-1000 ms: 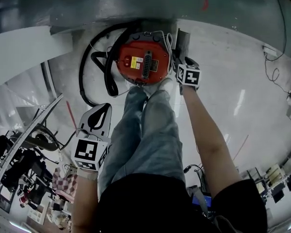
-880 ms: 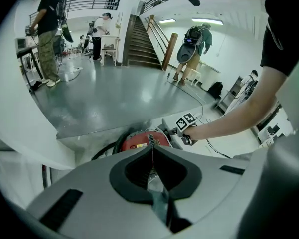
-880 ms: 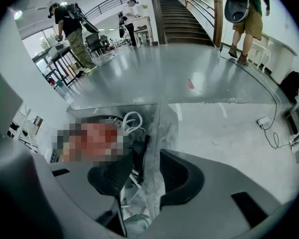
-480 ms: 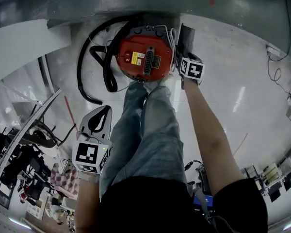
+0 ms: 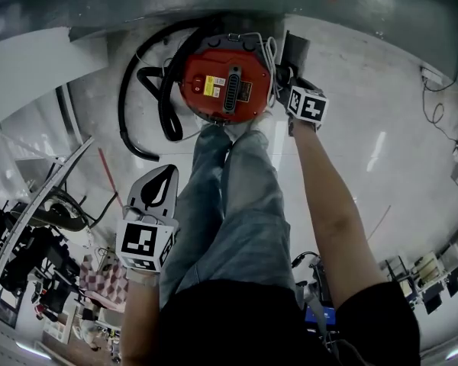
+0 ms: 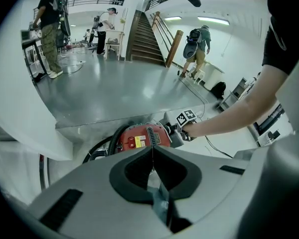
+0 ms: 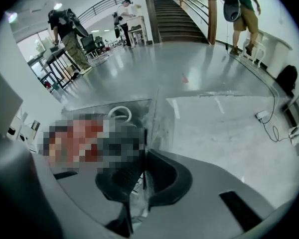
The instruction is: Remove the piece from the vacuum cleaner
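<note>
The left hand-held gripper (image 6: 152,152) has its jaws together – beyond them sits the red vacuum cleaner (image 6: 138,139).

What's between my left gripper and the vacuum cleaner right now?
Head view: bare floor and a loop of black hose separate the left gripper from the vacuum cleaner.

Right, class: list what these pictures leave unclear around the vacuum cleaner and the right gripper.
- Right gripper: jaws have just been closing, now nearly together; a mosaic patch in its view masks whether anything lies between them.
- Vacuum cleaner: label print too small, head view.
- Black hose: its joint hidden behind the cleaner, head view.
</note>
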